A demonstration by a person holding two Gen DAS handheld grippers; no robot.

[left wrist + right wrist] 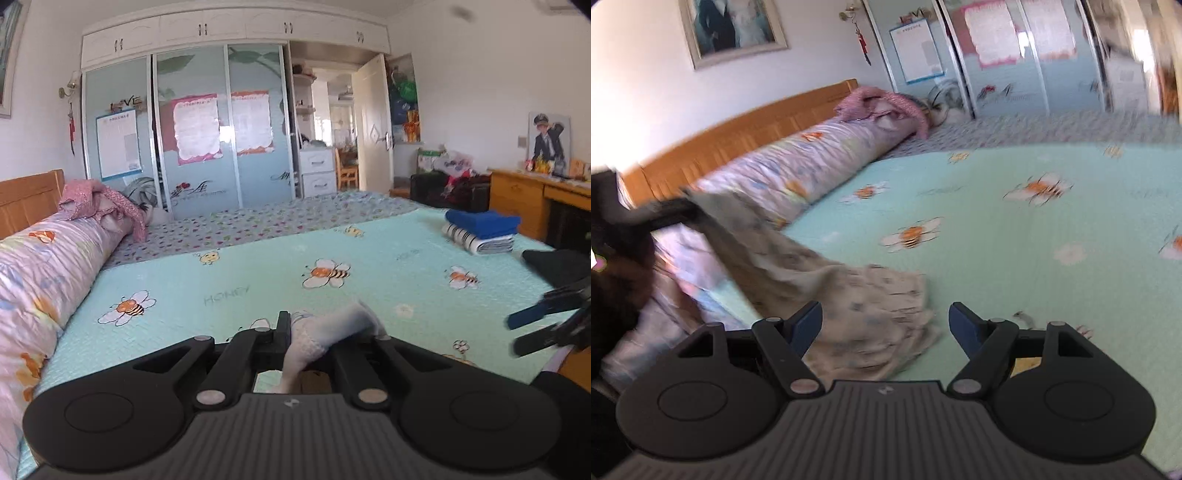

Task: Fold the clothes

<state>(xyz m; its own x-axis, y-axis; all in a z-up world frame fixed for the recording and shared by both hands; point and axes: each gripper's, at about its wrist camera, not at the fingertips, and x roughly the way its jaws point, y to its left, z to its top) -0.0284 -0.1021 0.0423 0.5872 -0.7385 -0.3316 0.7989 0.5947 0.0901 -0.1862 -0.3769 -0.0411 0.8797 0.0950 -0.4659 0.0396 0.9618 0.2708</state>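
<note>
Pinching one edge of the pale, soft, lightweight garment (849,310) in the left gripper (314,339), draping limply onto the bed (997,258), leaving the right gripper (885,325) spread and empty, likely needing another edge pinch.

Mint-green bedspread (388,254) printed with orange-and-black striped bees on white wings. On it, near its far right corner, a royal-blue folded piece (482,220) stacked over a white one with black stripes (476,242). Along the bedspread's left edge, a lilac rolled quilt (44,266) with orange and pale blue flowers. Draped onto the bedspread's near edge, a beige garment (849,306) dotted with small blue-grey flowers. Beyond the bedspread, pale blue frosted wardrobe doors (199,129) with pink-edged posters.
</note>
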